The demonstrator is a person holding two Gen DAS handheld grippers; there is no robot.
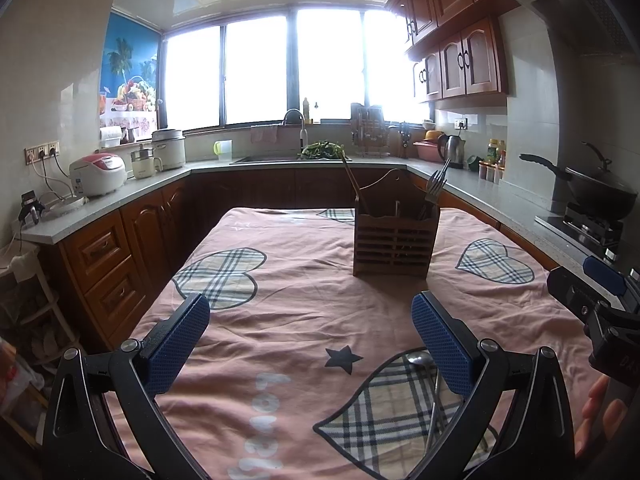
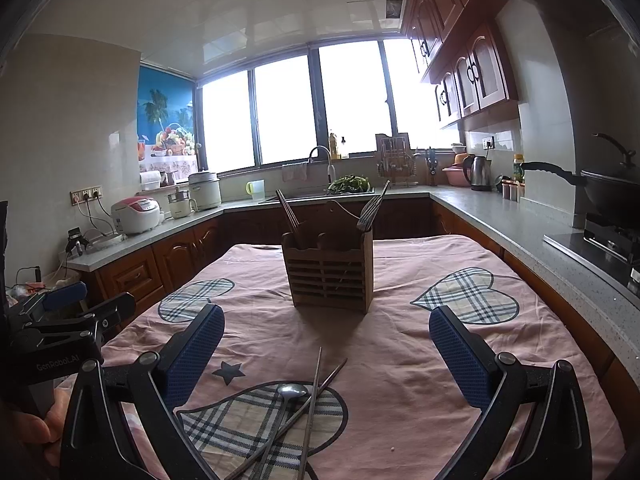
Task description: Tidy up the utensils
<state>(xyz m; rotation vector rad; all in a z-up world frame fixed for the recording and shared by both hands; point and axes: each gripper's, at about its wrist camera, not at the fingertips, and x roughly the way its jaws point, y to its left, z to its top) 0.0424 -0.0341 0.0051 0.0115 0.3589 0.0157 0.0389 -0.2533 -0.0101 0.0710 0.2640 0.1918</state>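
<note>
Your left gripper [image 1: 311,338] hangs with its jaws spread wide and nothing between them; your right gripper [image 2: 327,344] is just as wide and just as empty. The wooden utensil holder [image 2: 330,276] stands upright on the pink cloth [image 2: 400,360], forks [image 2: 372,210] and chopsticks [image 2: 289,214] already in it; nearer you than the holder lie a spoon [image 2: 292,391] and loose metal chopsticks [image 2: 314,396], crossed on a plaid heart.

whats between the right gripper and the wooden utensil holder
In the right wrist view, only pink tablecloth between the open right gripper and the wooden holder. The spoon and metal chopsticks lie nearer, between its fingers.
</note>
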